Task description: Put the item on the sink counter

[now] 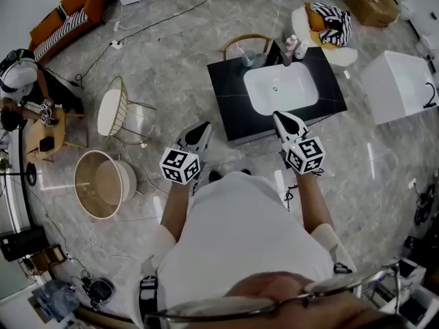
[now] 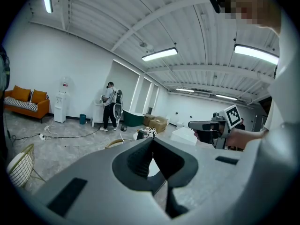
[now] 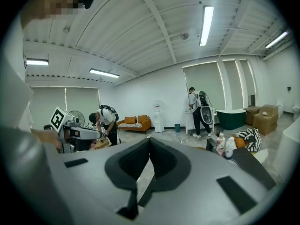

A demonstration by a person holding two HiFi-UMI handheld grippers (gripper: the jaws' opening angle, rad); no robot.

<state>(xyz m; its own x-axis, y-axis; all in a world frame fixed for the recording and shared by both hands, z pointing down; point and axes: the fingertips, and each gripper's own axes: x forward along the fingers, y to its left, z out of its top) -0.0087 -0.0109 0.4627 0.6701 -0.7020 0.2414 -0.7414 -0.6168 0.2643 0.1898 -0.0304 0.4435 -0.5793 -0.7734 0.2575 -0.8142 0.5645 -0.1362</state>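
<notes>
A black sink counter (image 1: pixel 230 94) with a white basin (image 1: pixel 281 88) stands in front of me. At its back edge are two bottles (image 1: pixel 295 46) and a bluish cup (image 1: pixel 247 59); the bottles (image 3: pixel 225 145) also show in the right gripper view. My left gripper (image 1: pixel 204 127) hangs just off the counter's left front corner. My right gripper (image 1: pixel 278 115) sits over the counter's front edge, near the basin. Both are shut, jaw tips touching with nothing between them, as the left gripper (image 2: pixel 152 142) and right gripper (image 3: pixel 149 142) views show. I see no held item.
A wire chair with a white seat (image 1: pixel 113 112) and a round tub-like stool (image 1: pixel 103 184) stand to the left. Behind the counter are a wooden chair (image 1: pixel 245 43) and a seat with striped cloth (image 1: pixel 329 22). A white block (image 1: pixel 401 84) stands right. People work at the far left (image 1: pixel 20 81).
</notes>
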